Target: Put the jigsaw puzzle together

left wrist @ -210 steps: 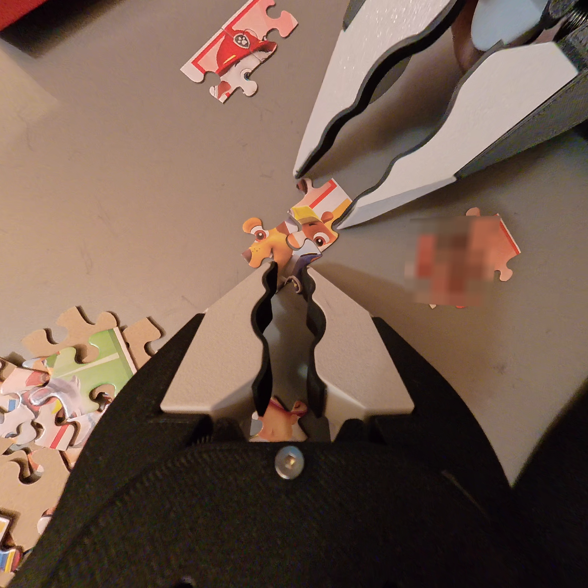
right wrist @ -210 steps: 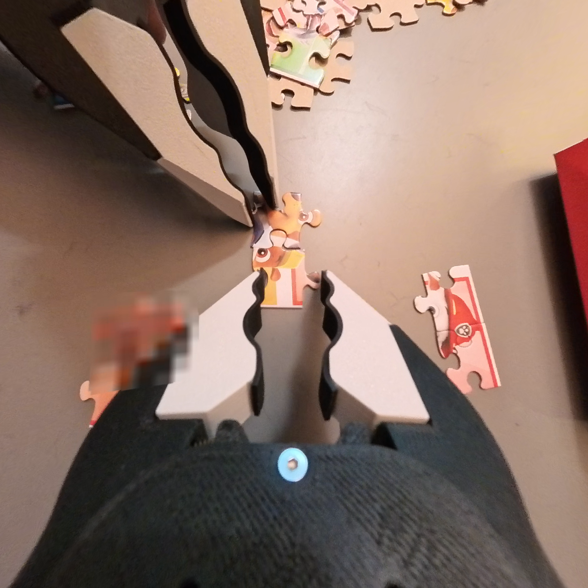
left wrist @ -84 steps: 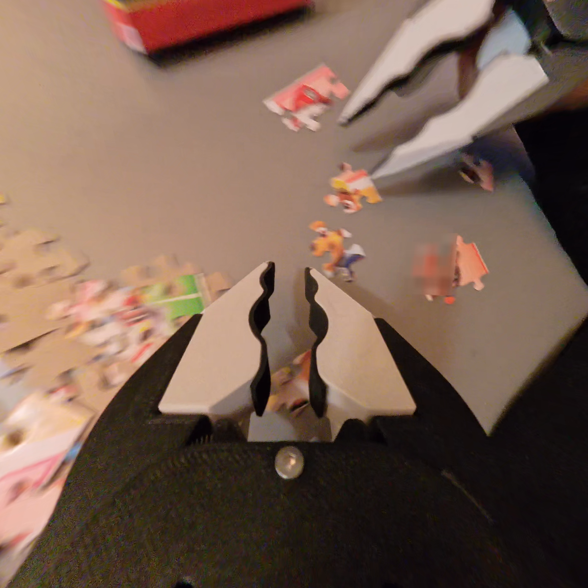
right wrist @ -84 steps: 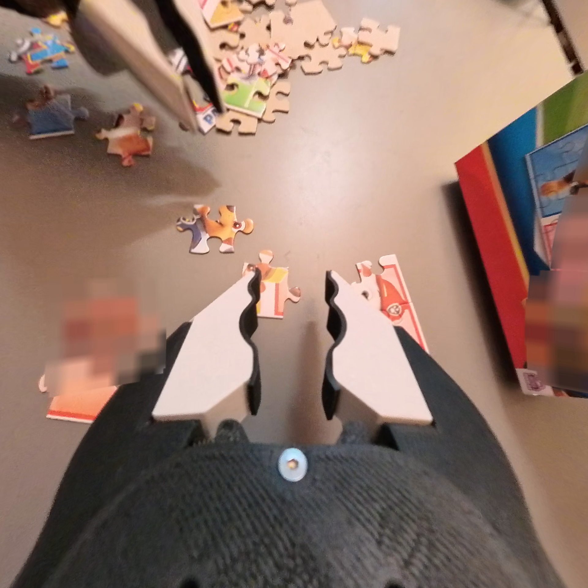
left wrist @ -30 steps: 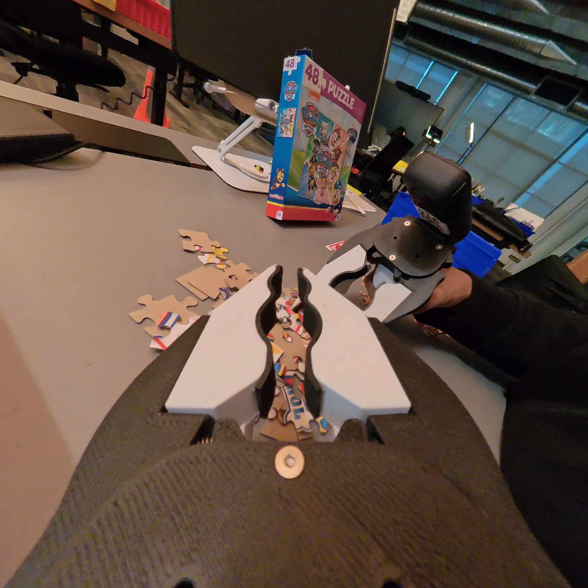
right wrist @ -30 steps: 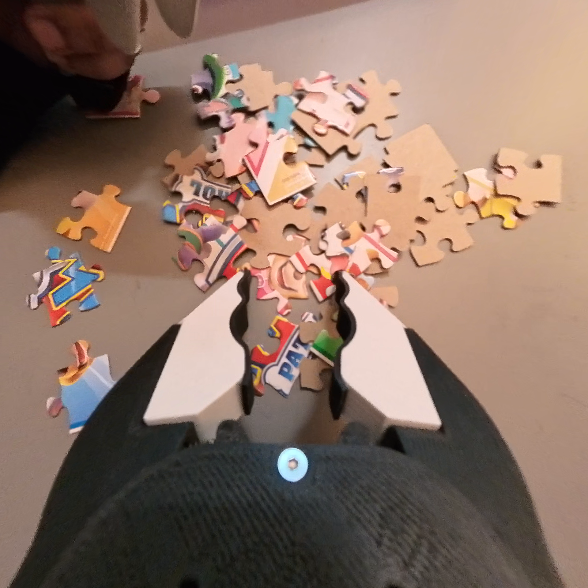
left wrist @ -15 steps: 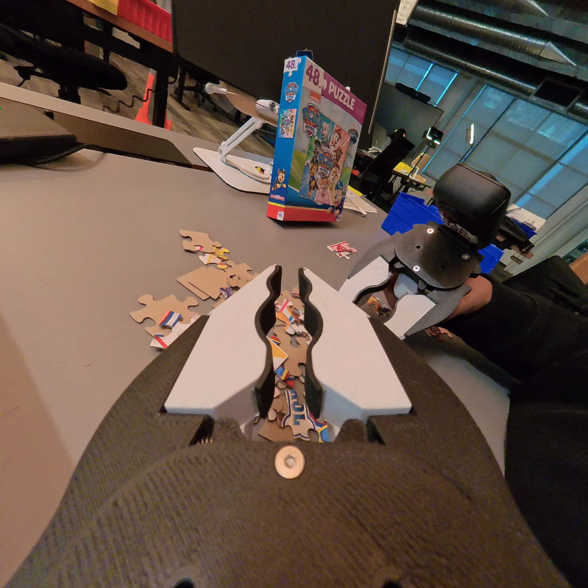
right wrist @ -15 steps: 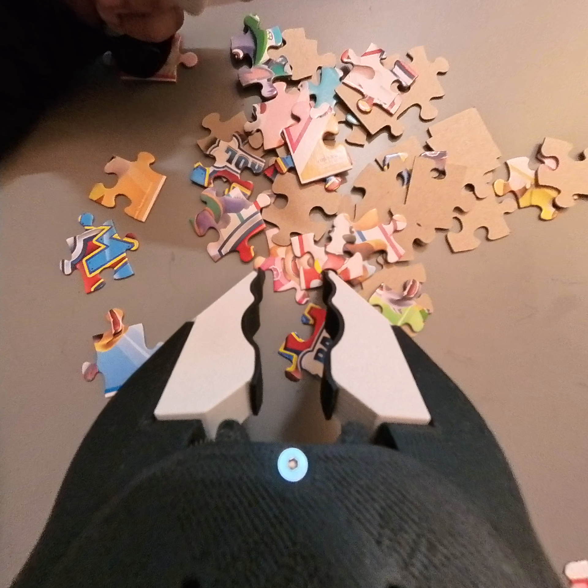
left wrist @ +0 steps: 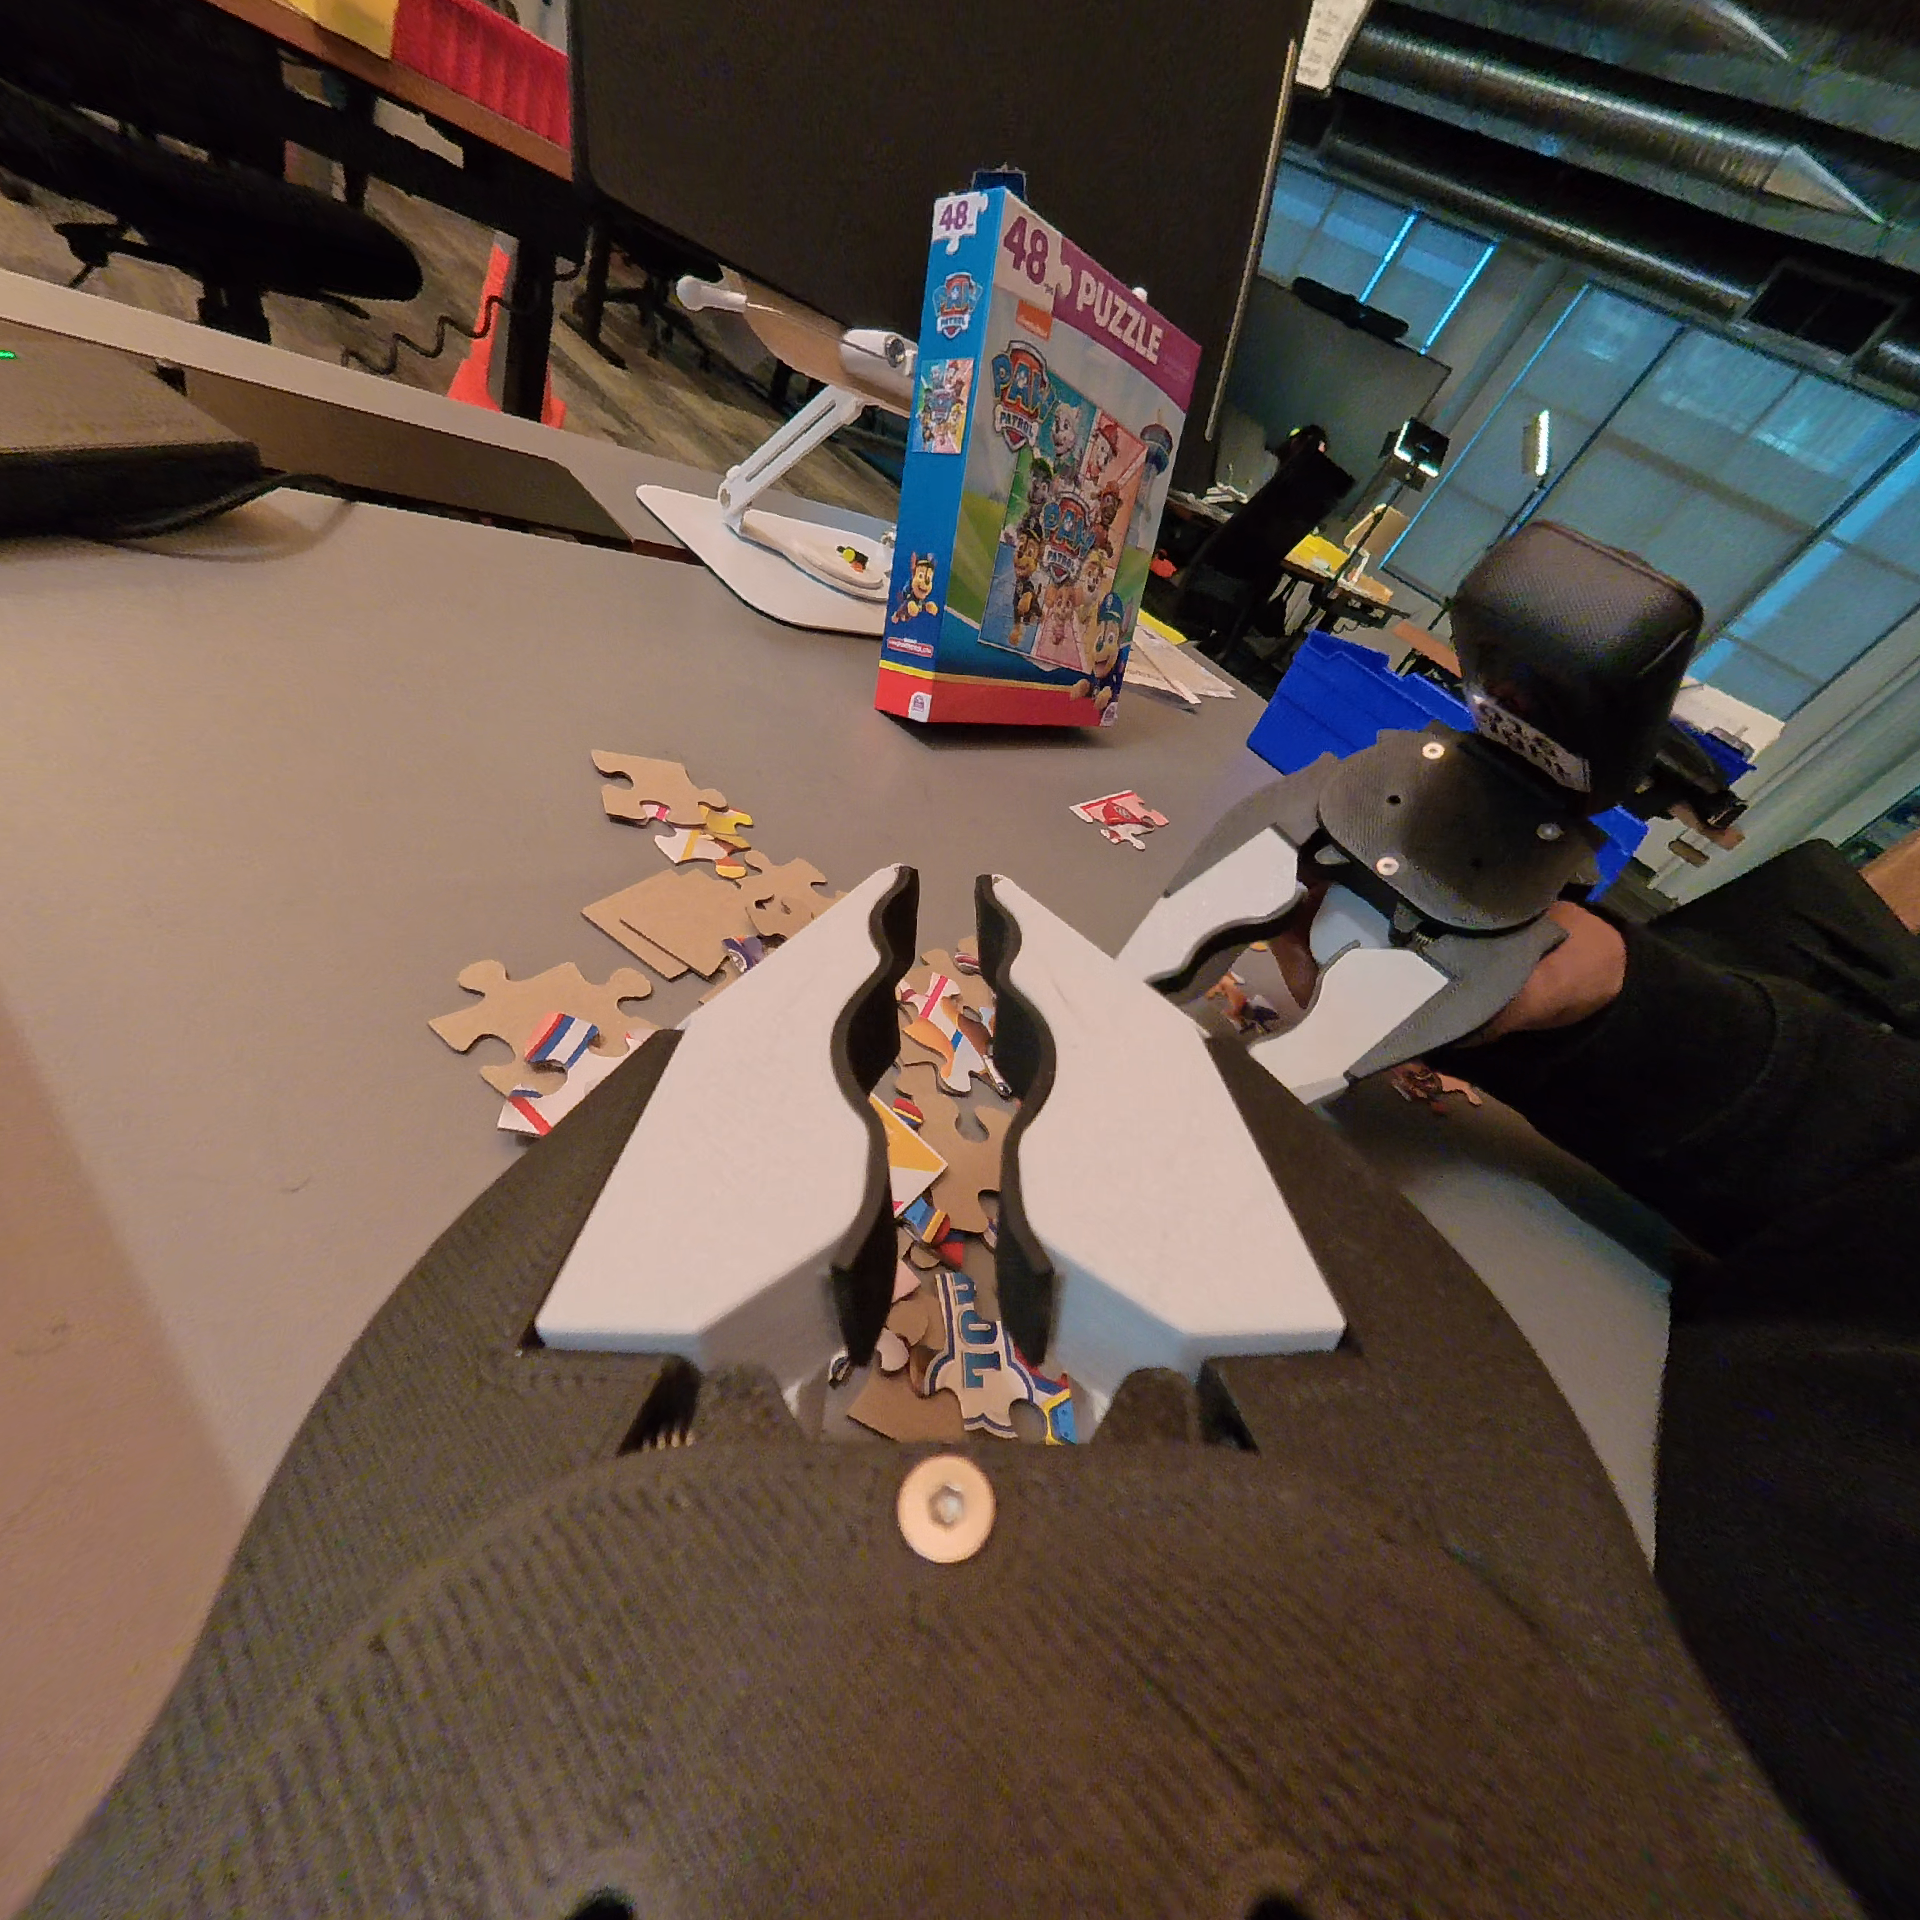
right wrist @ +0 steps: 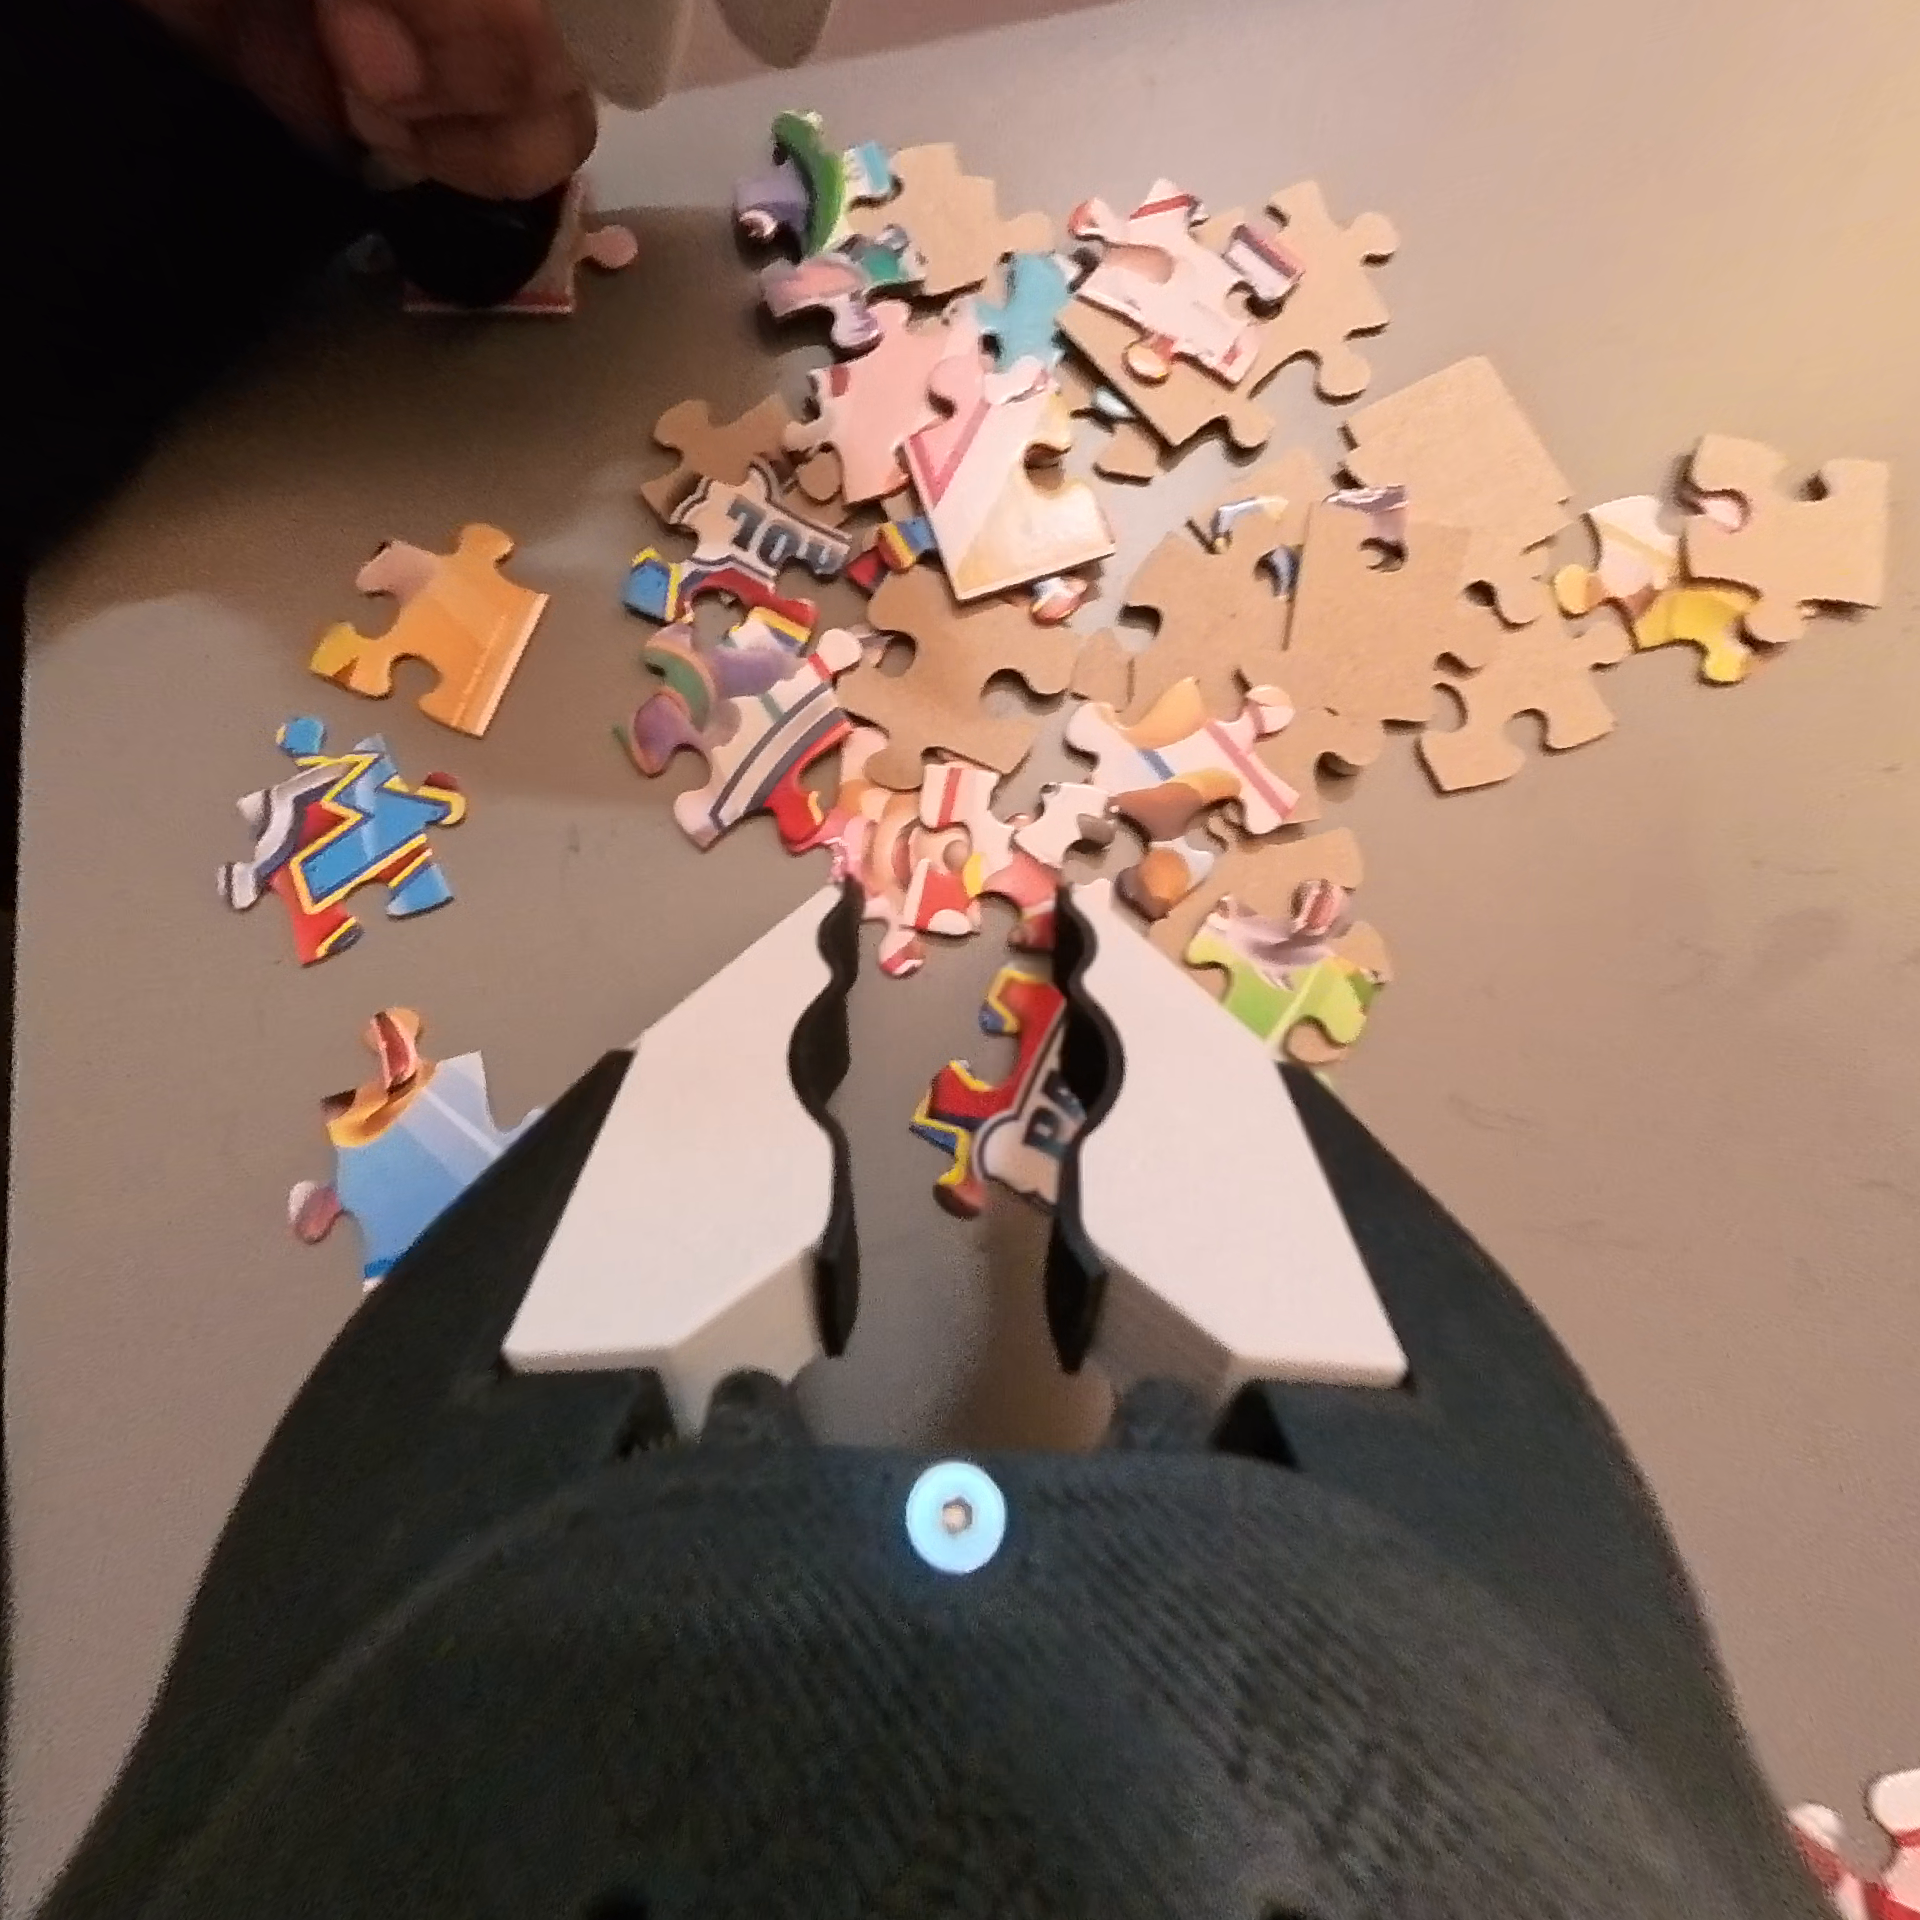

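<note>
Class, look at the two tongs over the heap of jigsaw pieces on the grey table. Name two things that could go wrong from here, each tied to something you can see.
1. The right tongs hang open at the edge of the overlapping heap of pieces; closing here may catch several pieces at once.
2. Many pieces lie brown side up, so their pictures are hidden and a wrong one may be picked.
</note>
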A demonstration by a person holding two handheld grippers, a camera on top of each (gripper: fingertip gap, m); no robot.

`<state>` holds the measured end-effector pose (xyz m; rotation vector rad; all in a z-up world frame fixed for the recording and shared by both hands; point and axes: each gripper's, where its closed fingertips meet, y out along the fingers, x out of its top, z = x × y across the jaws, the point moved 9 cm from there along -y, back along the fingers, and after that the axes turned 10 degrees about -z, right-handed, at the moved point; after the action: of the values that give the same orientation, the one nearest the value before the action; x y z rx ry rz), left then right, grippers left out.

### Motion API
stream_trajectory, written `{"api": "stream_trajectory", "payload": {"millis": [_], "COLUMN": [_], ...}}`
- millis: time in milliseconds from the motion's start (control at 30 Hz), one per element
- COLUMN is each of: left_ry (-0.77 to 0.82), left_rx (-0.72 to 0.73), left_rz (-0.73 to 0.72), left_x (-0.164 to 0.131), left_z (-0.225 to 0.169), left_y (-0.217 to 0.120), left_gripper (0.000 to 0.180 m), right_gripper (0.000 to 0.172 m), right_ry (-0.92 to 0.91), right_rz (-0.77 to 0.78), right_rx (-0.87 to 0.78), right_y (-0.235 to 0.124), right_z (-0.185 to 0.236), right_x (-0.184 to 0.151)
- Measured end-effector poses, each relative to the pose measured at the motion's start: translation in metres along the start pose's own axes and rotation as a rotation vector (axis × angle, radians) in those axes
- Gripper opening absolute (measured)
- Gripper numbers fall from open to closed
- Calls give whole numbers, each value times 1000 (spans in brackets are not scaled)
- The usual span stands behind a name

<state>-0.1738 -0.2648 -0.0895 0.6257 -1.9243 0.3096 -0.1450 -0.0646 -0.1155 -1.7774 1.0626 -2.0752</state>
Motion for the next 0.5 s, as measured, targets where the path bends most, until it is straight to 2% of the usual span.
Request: {"api": "stream_trajectory", "payload": {"millis": [133,233,400,500], "left_ry": [1,2,1,1], "left_rx": [2,3,3,4], "left_rz": [4,6,5,5], "left_x": [-1,-1,-1,-1], "left_z": [0,0,1,1], "left_y": [0,0,0,0], "left_gripper": [8,8,8,8], "right_gripper": [52,55,28,28], "right_ry": [8,-7,5,16], "right_rz": [-1,8,15,13], "right_rx": [-15,-10,39,34], "right_y": [6,10,11,10], "right_z": [-4,-3,1,0], "right_x": [1,1,1,0]}}
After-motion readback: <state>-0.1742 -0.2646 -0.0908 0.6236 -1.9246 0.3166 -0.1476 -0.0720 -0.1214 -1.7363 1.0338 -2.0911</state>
